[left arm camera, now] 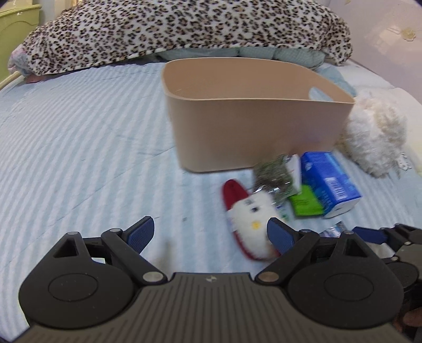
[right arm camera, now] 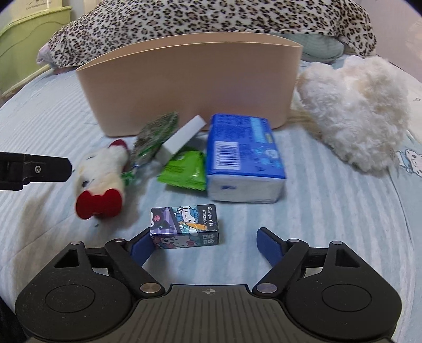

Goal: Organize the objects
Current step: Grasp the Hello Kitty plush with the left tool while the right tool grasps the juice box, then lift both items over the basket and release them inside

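Note:
A tan plastic bin (left arm camera: 253, 124) (right arm camera: 195, 84) stands on the bed. In front of it lie a red-and-white plush toy (left arm camera: 250, 224) (right arm camera: 101, 179), a blue tissue pack (left arm camera: 329, 182) (right arm camera: 242, 161), a green packet (left arm camera: 306, 203) (right arm camera: 184, 171), a white block (right arm camera: 182, 139), a shiny snack bag (left arm camera: 274, 176) (right arm camera: 154, 137) and a small cartoon box (right arm camera: 184, 227). My left gripper (left arm camera: 211, 234) is open, its right finger beside the plush toy. My right gripper (right arm camera: 201, 245) is open, the cartoon box against its left finger. The left gripper's tip shows in the right wrist view (right arm camera: 50, 168).
A fluffy cream plush (left arm camera: 374, 134) (right arm camera: 356, 113) lies right of the bin. A leopard-print blanket (left arm camera: 171, 29) (right arm camera: 211, 18) is heaped behind it. The bed has a pale blue striped cover (left arm camera: 79, 137). Green furniture (right arm camera: 23, 44) stands at the far left.

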{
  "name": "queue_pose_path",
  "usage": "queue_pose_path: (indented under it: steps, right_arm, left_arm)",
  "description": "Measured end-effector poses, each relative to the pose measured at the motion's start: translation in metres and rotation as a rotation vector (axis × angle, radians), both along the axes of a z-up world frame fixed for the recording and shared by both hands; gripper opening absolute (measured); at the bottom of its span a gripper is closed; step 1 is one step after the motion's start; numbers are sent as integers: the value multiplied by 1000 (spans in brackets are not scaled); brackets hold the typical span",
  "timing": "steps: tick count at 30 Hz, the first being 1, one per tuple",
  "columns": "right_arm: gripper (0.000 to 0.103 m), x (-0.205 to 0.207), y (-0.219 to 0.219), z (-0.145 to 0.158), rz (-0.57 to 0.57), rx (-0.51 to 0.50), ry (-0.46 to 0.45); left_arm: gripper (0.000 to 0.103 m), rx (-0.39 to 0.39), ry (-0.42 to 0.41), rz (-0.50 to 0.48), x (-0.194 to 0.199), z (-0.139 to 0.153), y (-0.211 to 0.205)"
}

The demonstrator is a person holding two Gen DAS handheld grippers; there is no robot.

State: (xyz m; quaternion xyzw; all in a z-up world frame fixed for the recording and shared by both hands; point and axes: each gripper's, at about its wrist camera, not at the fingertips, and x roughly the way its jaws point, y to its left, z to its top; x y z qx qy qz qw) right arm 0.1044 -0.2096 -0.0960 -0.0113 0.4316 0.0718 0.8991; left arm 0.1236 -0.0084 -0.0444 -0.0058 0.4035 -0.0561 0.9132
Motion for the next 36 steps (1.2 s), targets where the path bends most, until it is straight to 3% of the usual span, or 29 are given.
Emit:
queue_pose_path:
  steps: [3,6,12,14,18,21,36]
  right_arm:
    - [83,-1,-5,-1,-14,17,-5]
    - [83,-2,-4,-1,-15,16,-13]
    - [78,0,-5,-1,-12,19,-25]
    - [73,0,-6,0,-14,21,-28]
    - [56,-1,-7,2,-11,30,-30]
    - [46,-1,-7,3,-10,29,-26]
    - [46,-20,-13,27,-6,35,-79]
  left_arm:
    - [93,4,10,-20,9,-5,-15]
    - [93,-4,78,-21,25,-17,-26]
    - [91,-103,178,7,39,-39,-27]
    - [89,-117,174,1,39,-40,-26]
    - [56,-164,173,-77,36,-37,-26]
    - [53,-151,165,-97,33,-34,-27]
    - [50,-114,90,-115,0,-5,-3]
